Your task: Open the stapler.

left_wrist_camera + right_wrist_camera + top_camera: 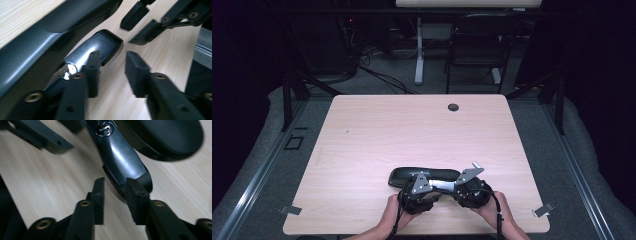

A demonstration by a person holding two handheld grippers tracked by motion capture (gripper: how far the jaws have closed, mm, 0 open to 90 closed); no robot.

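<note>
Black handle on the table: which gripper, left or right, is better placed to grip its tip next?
Probably the left. The handle tip reaches across the open gap just ahead of the left gripper. At the right gripper, also open, the tip sits against one jaw, off to the side of the gap.

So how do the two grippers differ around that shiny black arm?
The left gripper has the shiny black arm at its left jaw; the right gripper has it at its right jaw. In the high view the right gripper's grey plate juts farther across the table than the left's. Both stand open, clamping nothing.
</note>
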